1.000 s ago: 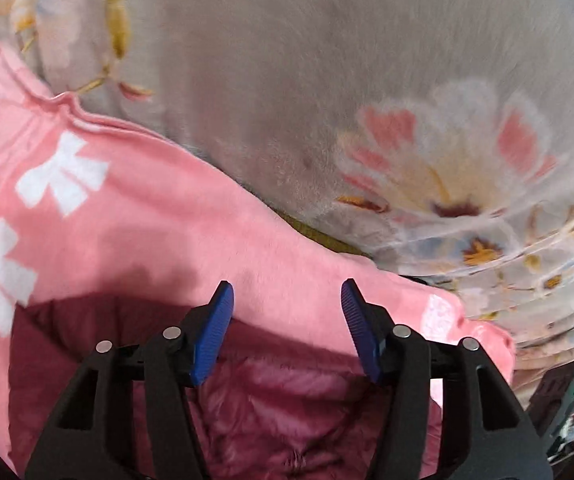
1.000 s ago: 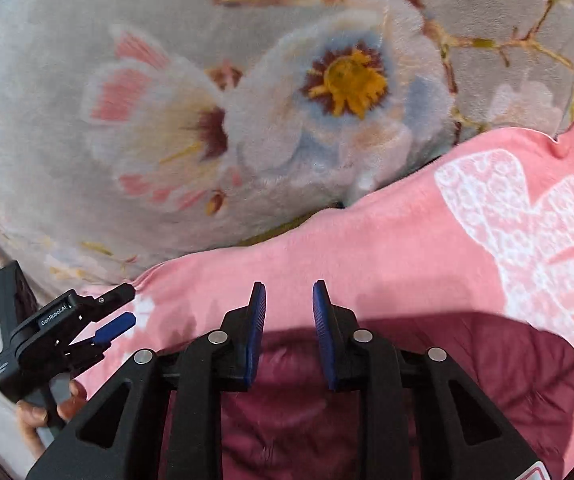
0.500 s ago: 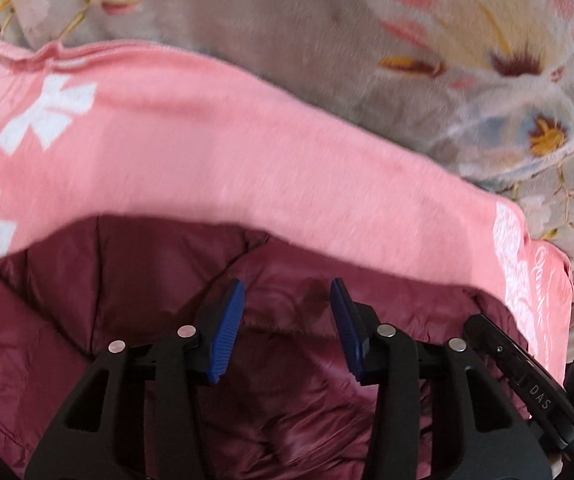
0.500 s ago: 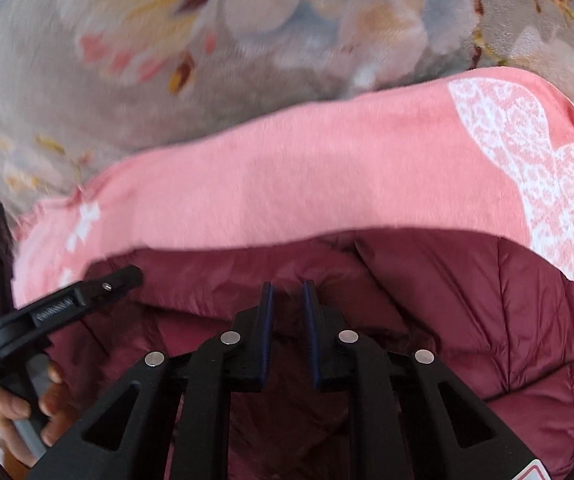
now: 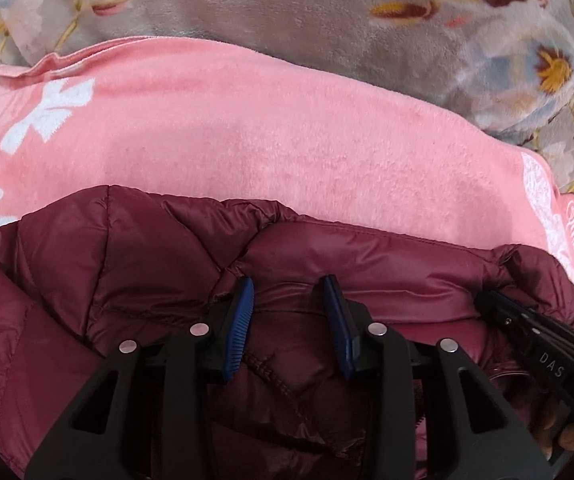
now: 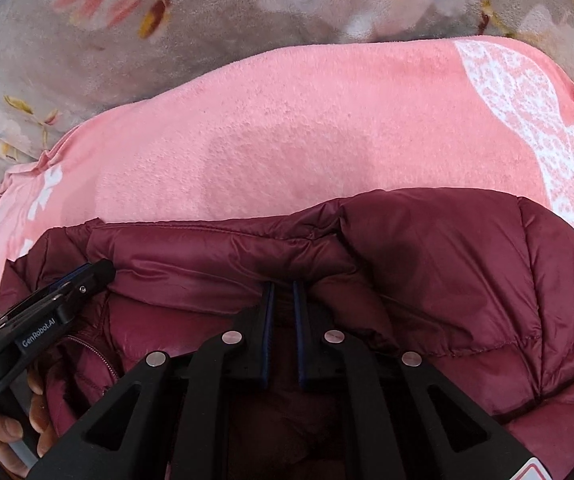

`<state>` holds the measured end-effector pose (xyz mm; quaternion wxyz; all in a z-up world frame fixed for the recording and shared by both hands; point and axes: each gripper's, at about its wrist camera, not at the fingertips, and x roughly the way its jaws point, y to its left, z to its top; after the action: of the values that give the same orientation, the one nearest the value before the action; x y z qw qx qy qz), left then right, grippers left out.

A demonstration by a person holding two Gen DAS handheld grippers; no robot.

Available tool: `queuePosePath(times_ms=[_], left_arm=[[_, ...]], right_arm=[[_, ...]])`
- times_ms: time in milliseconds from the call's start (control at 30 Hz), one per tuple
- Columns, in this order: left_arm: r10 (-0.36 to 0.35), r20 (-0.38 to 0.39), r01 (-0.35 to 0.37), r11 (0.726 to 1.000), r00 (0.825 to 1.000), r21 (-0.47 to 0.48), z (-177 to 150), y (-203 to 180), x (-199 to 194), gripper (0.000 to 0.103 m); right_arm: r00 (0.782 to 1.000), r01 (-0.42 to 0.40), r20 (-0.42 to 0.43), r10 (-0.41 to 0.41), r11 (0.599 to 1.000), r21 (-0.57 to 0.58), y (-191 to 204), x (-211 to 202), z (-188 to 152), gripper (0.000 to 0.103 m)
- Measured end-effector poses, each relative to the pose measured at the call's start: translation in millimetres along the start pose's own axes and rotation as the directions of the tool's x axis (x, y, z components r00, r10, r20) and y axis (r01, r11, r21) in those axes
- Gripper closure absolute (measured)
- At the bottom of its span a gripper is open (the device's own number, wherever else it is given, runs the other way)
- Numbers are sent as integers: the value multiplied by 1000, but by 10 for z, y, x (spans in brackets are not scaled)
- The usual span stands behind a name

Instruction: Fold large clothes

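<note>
A maroon quilted puffer jacket (image 5: 135,272) lies on a pink fleece blanket (image 5: 271,144); it also shows in the right wrist view (image 6: 447,264). My left gripper (image 5: 289,300) is open, its blue pads straddling the jacket's collar area. My right gripper (image 6: 283,292) has its jaws nearly closed with a narrow gap over a fold of the jacket's upper edge; whether it pinches fabric is unclear. Each gripper shows in the other's view: the right one at the right edge of the left wrist view (image 5: 487,300), the left one at the left of the right wrist view (image 6: 103,270).
The pink blanket (image 6: 287,132) with white bow prints lies over a grey floral plush blanket (image 5: 287,4), which fills the far side of both views (image 6: 87,40). The person's hand (image 6: 3,432) holds the left gripper's handle at lower left.
Both grippers came down and forward onto the jacket's upper edge. The left jaws narrowed somewhat; the right jaws closed to a small gap. The jacket now fills more of both views.
</note>
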<state>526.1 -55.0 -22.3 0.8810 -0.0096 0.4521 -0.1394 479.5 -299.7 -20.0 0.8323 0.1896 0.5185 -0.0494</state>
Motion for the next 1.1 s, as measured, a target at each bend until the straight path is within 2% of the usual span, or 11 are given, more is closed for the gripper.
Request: queuePosePath(times_ms=[300, 533, 633, 667, 700, 733, 767, 800, 867, 967, 1100], left_arm=[[54, 6, -54, 997, 999, 49, 0, -100, 121, 68], [64, 6, -64, 997, 998, 52, 35, -128, 172, 68], [83, 19, -84, 995, 996, 60, 42, -166, 111, 67], [96, 27, -98, 994, 995, 56, 31, -169, 19, 67], [97, 37, -98, 995, 995, 36, 2, -154, -133, 66], [69, 50, -69, 998, 996, 4, -44, -109, -327, 51], [30, 62, -29, 999, 998, -19, -107, -63, -518, 31], [-27, 88, 31, 998, 996, -47, -210, 47, -807, 27], [-72, 113, 79, 995, 991, -58, -411, 238, -1213, 15], [-54, 86, 59, 996, 995, -65, -908, 678, -1792, 14], [-18, 20, 21, 987, 1000, -157, -1771, 1429, -2357, 14]], right_arm=[[1000, 10, 3, -10, 1000, -7, -43, 44, -6, 99], [1000, 11, 1, -11, 1000, -1, -21, 105, 40, 99], [1000, -24, 12, 24, 1000, 14, -71, -86, 17, 96], [999, -32, 31, 31, 999, 33, -103, -237, -16, 84], [993, -91, 82, 86, 994, 63, -155, -538, -95, 81], [980, -163, 130, 153, 984, 68, -213, -871, -204, 78], [971, -198, 150, 187, 978, 62, -257, -1109, -300, 71], [965, -210, 171, 199, 977, 48, -331, -1429, -460, 66], [967, -153, 211, 142, 987, 37, -581, -2027, -890, 49], [982, -58, 186, 42, 995, 81, -1022, -2606, -1578, 44], [988, -50, 155, 21, 981, 186, -1572, -3158, -2536, 37]])
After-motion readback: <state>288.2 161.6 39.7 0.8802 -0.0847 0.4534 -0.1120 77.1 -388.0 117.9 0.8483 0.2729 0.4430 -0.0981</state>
